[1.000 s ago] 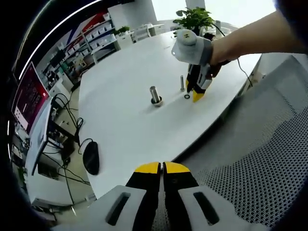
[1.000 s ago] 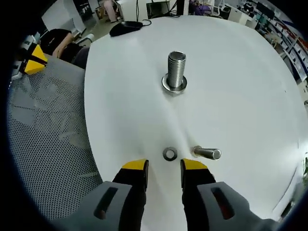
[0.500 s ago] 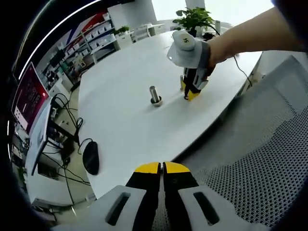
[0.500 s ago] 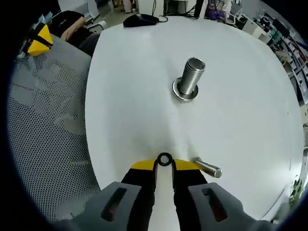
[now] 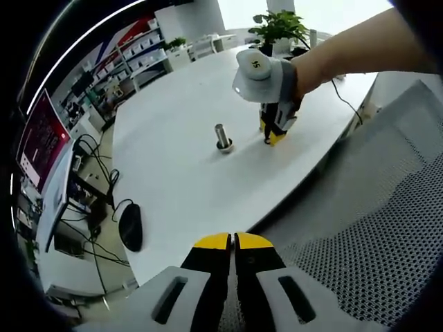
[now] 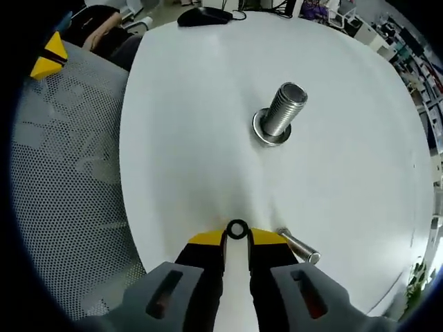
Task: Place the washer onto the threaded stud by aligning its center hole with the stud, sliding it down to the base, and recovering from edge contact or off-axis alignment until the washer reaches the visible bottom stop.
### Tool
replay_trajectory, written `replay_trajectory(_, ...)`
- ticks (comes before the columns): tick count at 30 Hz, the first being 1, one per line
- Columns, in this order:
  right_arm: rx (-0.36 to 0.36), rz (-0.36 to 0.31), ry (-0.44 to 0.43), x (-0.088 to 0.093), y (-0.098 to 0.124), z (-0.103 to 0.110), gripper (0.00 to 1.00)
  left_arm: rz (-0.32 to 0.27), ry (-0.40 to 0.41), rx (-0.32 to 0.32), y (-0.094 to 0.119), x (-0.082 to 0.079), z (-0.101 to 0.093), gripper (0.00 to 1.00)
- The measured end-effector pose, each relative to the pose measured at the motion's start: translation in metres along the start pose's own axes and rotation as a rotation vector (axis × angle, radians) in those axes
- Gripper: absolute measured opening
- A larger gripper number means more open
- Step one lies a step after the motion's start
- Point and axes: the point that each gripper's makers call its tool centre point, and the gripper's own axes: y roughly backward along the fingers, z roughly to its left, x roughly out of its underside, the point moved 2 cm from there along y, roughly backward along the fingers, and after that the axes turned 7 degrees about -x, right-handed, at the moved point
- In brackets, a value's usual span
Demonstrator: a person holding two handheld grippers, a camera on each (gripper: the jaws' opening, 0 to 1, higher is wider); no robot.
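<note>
Since a second ago the right gripper [image 6: 237, 237] has closed on the washer [image 6: 237, 229]; threaded stud [image 6: 282, 114] ahead. Left gripper [image 5: 232, 241] closed, empty.

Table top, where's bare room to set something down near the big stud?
The white table lies bare beyond and on both sides of the big threaded stud, out to the mouse. It is crowded at the right hand-held gripper, which pinches the washer beside the small bolt.

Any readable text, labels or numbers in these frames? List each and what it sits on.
A short dark mark, maybe two digits, on the white top of the right hand-held gripper in the left gripper view: too small to read.
The pink-red screen at the left edge carries print: blurred, unreadable.
Nothing else bears text.
</note>
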Motion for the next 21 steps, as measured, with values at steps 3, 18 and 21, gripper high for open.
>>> replay_trajectory(3, 0.005, -0.019, -0.007, 0.0, 0.0, -0.001, 0.15, -0.001, -0.001, 0.001, 0.0, 0.0, 0.0, 0.0)
replay_trajectory(18, -0.039, -0.136, -0.151, -0.004, 0.009, 0.006, 0.11, -0.008, -0.001, 0.003, 0.002, -0.001, 0.0, 0.0)
replay_trajectory(21, -0.037, -0.166, -0.119, -0.025, 0.008, 0.008, 0.2, -0.008, -0.001, 0.002, 0.002, -0.001, 0.0, 0.0)
